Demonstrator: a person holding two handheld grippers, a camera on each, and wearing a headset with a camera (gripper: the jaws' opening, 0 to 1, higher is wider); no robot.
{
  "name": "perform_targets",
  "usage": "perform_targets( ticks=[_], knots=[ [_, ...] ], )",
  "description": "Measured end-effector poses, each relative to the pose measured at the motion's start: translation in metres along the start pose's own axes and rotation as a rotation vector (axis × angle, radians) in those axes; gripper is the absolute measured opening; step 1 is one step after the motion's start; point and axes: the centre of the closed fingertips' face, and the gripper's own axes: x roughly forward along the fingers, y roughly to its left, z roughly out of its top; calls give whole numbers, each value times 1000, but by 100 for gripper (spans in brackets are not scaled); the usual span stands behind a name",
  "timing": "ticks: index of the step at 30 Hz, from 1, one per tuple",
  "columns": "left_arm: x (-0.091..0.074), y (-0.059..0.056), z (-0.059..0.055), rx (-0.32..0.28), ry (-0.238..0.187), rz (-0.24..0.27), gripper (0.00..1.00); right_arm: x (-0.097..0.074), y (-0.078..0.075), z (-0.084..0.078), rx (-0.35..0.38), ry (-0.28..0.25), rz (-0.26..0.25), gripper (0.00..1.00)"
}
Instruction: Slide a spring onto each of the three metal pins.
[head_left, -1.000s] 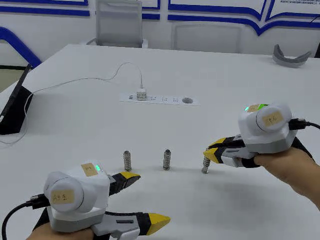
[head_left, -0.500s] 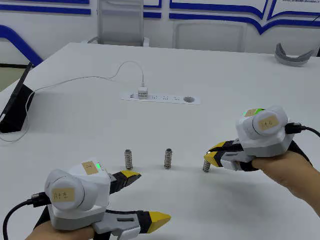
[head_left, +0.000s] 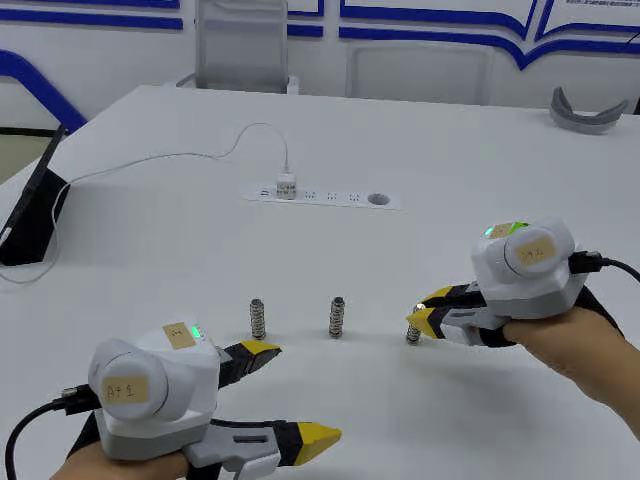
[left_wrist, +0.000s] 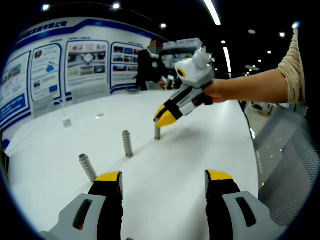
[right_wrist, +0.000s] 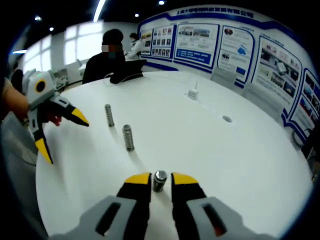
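Three springs stand upright on pins in a row on the white table (head_left: 150, 230): the left spring (head_left: 258, 318), the middle spring (head_left: 336, 316) and the right spring (head_left: 413, 333). My right gripper (head_left: 424, 308) reaches in from the right. Its yellow-tipped jaws are closed on the right spring (right_wrist: 159, 181), which shows between them in the right gripper view. My left gripper (head_left: 290, 392) rests low at the front left, open and holding nothing. In the left gripper view its jaws stand wide apart, with the three springs (left_wrist: 128, 143) ahead of them.
A white power strip (head_left: 320, 197) with a plugged-in charger and cable lies behind the springs. A black device (head_left: 25, 215) sits at the table's left edge, and a grey object (head_left: 585, 110) lies far right. A grey chair (head_left: 240, 45) stands behind the table. A person (right_wrist: 110, 57) sits beyond it.
My right gripper has sunk a little toward the table around the right spring, which now looks shorter and lower. The left gripper has stayed where it was.
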Motion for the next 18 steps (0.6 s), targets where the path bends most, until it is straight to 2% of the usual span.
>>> perform_targets(
  ticks=[18],
  knots=[
    [-4, 6, 1, -5, -5, 18, 68, -12, 3, -6, -8, -15, -11, 29]
  ],
)
